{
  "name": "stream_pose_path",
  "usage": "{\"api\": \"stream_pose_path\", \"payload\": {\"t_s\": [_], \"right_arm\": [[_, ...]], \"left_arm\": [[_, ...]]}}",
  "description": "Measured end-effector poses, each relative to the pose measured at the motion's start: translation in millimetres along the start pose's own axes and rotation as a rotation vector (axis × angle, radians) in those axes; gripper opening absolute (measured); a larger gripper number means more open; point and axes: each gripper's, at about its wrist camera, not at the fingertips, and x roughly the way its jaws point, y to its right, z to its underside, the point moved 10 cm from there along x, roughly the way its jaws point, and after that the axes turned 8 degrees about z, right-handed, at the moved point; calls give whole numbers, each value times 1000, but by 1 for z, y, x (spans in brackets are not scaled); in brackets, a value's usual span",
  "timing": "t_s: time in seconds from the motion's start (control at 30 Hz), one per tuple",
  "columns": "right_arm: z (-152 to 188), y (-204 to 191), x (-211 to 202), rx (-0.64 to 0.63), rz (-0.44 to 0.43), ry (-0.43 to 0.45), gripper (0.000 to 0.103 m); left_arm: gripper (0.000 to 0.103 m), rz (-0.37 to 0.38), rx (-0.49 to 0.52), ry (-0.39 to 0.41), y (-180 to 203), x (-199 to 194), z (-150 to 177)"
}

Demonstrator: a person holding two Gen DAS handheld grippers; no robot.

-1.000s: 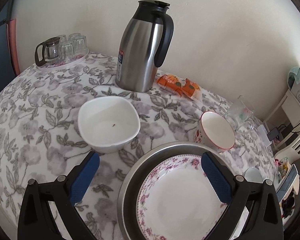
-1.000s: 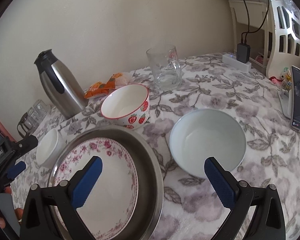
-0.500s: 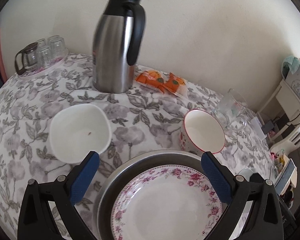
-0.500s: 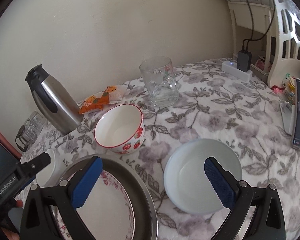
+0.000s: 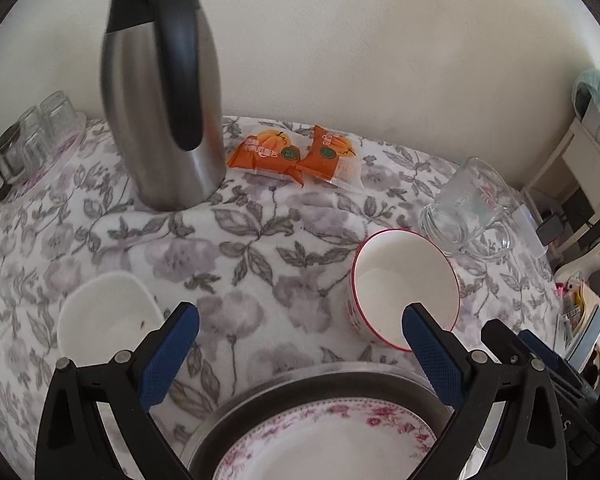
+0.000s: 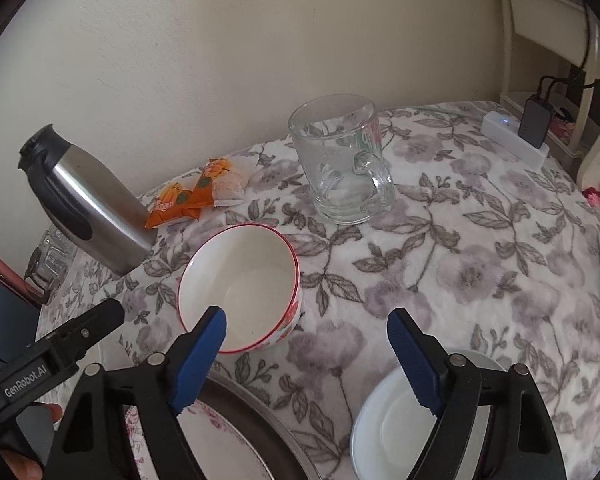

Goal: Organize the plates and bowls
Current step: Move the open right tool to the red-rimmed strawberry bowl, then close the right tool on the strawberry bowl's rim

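Holding both tools tilted down over the flowered cloth (image 5: 260, 240), you keep the left gripper (image 5: 300, 344) wide with nothing between its blue ribbed pads; the right gripper (image 6: 306, 344) is narrowing, its pads also bare. Nearest you sits a round metal tray (image 5: 300, 384) carrying a glossy plate (image 5: 324, 440) with a pink floral rim. Just beyond the tray stands the red-rimmed bowl (image 6: 240, 276), smooth and white inside, strawberries on its outer wall; your left pad in the right view overlaps its near rim, though contact is unclear. Only your left camera shows the small squarish white bowl (image 5: 108, 312) left of the tray; only your right camera shows the plain round white bowl (image 6: 396, 420) under the right pad. Farther back stand a clear glass mug (image 6: 340, 168), two orange snack packets (image 5: 296, 156) and a brushed steel jug (image 5: 160, 92) with a black handle, close to the wall.
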Motion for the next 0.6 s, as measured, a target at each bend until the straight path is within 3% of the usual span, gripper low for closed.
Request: {"api": "stream_pose_path", "payload": {"t_s": [0.33, 0.4, 0.53, 0.6], "right_arm": [[-7, -9, 31, 4, 1, -84, 72], [-6, -8, 38, 12, 6, -104, 68], [-4, -10, 50, 3, -1, -129, 58], [-3, -11, 55, 1, 0, -140, 46]], "left_arm": [[100, 28, 43, -76, 12, 29, -12], [95, 41, 54, -96, 17, 37, -11], [75, 54, 57, -149, 21, 55, -4], [66, 66, 57, -166, 24, 63, -1]]}}
